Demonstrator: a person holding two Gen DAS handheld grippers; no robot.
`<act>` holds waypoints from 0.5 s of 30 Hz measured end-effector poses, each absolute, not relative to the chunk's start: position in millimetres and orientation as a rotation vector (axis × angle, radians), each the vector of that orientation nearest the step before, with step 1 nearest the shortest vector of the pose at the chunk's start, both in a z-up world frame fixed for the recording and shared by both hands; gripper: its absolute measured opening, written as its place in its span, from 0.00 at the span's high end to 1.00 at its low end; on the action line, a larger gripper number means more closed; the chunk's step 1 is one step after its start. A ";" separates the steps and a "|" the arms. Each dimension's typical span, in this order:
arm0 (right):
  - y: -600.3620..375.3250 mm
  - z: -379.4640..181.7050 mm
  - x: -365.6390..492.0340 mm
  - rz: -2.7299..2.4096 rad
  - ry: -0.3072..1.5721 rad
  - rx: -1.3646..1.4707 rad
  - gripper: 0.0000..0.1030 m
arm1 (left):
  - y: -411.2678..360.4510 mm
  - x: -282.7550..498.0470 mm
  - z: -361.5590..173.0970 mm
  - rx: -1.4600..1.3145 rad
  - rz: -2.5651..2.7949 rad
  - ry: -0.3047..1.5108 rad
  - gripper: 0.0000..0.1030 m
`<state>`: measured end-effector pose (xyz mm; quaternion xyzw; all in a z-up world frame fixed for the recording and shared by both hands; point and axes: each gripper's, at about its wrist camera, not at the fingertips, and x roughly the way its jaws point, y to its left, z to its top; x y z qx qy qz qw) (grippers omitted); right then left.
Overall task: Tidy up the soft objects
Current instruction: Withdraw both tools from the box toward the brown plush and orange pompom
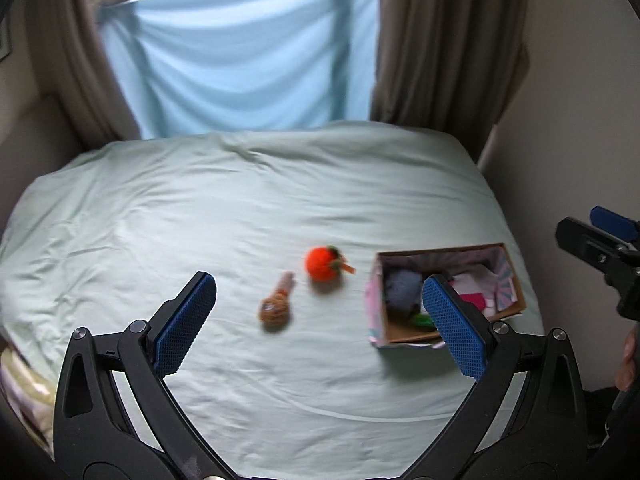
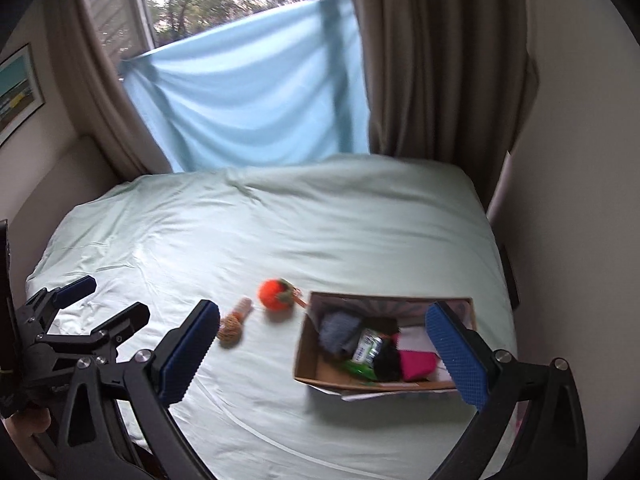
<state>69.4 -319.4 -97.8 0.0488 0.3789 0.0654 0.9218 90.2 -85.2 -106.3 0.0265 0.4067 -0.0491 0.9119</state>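
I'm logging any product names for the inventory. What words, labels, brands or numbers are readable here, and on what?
No text can be read in either view.
Green-and-white packet in the cardboard box: has printing, too blurred to read.
Left gripper body: faint embossed marking, illegible.
Framed picture on the wall: no legible lettering.
Orange plush and brown knitted toy: no labels visible.

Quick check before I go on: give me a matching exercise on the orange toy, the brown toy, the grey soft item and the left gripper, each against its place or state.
1. orange knitted toy
2. brown knitted toy
3. grey soft item
4. left gripper

a. inside the cardboard box
b. open, holding nothing
c. on the sheet, nearest the box
d. on the sheet, left of the orange one

Pairs: 1-c, 2-d, 3-a, 4-b
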 end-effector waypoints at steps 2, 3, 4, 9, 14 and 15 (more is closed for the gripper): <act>-308.8 -93.5 64.9 0.145 0.756 0.090 0.00 | -70.0 81.1 -101.6 0.049 -0.073 0.819 0.00; -303.3 -91.5 62.1 0.153 0.745 0.088 0.00 | -65.0 78.4 -100.8 0.045 -0.066 0.814 0.00; -299.3 -90.2 59.9 0.158 0.737 0.089 0.00 | -60.4 75.6 -100.7 0.042 -0.060 0.811 0.00; -279.7 -89.6 54.3 0.191 0.708 0.095 0.00 | -28.4 68.4 -104.6 -0.002 -0.027 0.815 0.00; -264.3 -95.9 61.8 0.178 0.700 0.105 0.00 | -7.7 73.6 -116.8 0.004 -0.034 0.820 0.00; -260.4 -99.0 64.0 0.166 0.694 0.118 0.00 | -2.5 76.9 -120.8 -0.001 -0.049 0.823 0.00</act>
